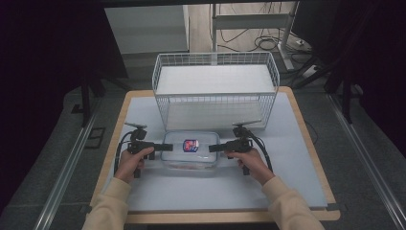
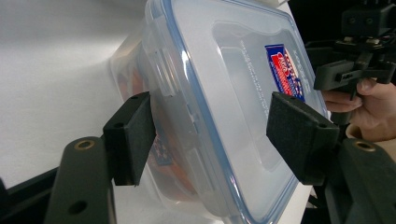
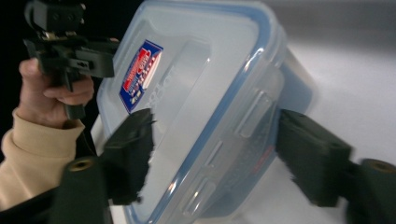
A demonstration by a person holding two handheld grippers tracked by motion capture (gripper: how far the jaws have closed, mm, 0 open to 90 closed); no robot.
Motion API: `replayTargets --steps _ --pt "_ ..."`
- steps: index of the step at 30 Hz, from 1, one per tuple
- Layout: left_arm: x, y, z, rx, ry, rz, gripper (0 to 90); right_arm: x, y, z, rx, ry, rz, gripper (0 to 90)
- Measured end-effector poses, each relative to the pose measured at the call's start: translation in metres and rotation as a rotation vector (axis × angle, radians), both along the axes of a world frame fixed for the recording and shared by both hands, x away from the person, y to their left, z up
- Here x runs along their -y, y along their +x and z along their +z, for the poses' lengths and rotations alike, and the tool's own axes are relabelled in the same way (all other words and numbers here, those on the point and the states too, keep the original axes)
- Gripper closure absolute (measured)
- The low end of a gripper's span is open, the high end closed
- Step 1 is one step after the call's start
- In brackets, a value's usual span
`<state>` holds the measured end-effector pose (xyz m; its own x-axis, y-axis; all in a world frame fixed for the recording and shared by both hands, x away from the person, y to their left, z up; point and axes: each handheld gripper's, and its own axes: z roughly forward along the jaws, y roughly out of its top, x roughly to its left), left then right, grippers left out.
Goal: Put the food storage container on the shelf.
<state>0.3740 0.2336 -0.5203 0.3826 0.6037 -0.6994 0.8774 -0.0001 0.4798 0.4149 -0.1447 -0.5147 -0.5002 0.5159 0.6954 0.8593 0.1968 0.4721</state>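
Straddling the clear lidded box point(image 1: 190, 151) on the table's white mat point(image 1: 143, 191) just in front of the wire basket point(image 1: 215, 88), I should close both ends evenly, my left gripper point(image 2: 210, 135) and right gripper point(image 3: 215, 154) spread around it, forearms level, pointing inward.

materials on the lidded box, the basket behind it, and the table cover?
Box: looks like clear glossy plastic; contents show through, with moulded side latches, a blue seal line round the lid and a printed label on top.
Basket: apparently white-coated metal wire, an open grid with a thicker rim.
Table cover: matte pale grey sheet, possibly foam or board; cannot tell. It lies on a wood-look tabletop edge.
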Motion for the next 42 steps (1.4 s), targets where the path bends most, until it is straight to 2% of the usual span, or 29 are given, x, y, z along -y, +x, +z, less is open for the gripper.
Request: replayTargets --steps 3,17,19,20,21,22,23,26,28,34,36,38,42 --pt "0.0 -0.001 0.0 0.005 -0.003 0.004 33.7 0.004 -0.002 0.004 0.017 0.002 -0.007 41.0" --pt "0.0 -0.006 -0.001 0.023 -0.011 0.018 34.0 0.005 -0.006 0.004 -0.002 0.018 -0.04 43.1" --pt "-0.001 -0.005 -0.002 0.017 -0.016 0.016 33.9 0.005 -0.005 0.003 -0.007 0.02 -0.035 40.1" --pt "-0.001 -0.005 -0.003 0.018 -0.016 0.014 34.0 0.003 -0.004 0.001 -0.024 0.018 -0.024 35.3" --pt "-0.002 -0.005 -0.003 0.02 -0.017 0.012 34.1 0.003 -0.003 -0.001 -0.045 0.018 -0.015 35.1" --pt "-0.002 -0.005 -0.003 0.02 -0.017 0.012 34.1 0.003 -0.003 -0.001 -0.045 0.018 -0.015 35.1" --pt "-0.001 -0.005 -0.003 0.019 -0.018 0.013 34.1 0.005 -0.001 -0.003 -0.068 0.032 -0.015 36.6" --pt "0.0 -0.006 -0.002 0.02 -0.02 0.022 34.1 0.006 -0.002 0.0 -0.055 0.036 -0.028 44.3" --pt "-0.001 -0.007 -0.002 0.024 -0.013 0.02 34.6 0.007 -0.002 0.001 -0.056 0.033 -0.031 44.8" --pt "-0.001 -0.011 0.001 0.049 -0.006 0.03 36.6 0.01 -0.006 0.002 -0.062 0.063 -0.045 48.7" --pt "-0.001 -0.016 0.003 0.063 -0.004 0.043 37.5 0.011 -0.008 0.002 -0.052 0.074 -0.052 50.0" --pt "-0.001 -0.019 0.004 0.078 -0.01 0.055 39.4 0.012 -0.01 0.003 -0.06 0.086 -0.058 51.7" --pt "-0.001 -0.025 0.006 0.098 -0.01 0.068 41.7 0.013 -0.014 0.006 -0.045 0.084 -0.054 53.3"
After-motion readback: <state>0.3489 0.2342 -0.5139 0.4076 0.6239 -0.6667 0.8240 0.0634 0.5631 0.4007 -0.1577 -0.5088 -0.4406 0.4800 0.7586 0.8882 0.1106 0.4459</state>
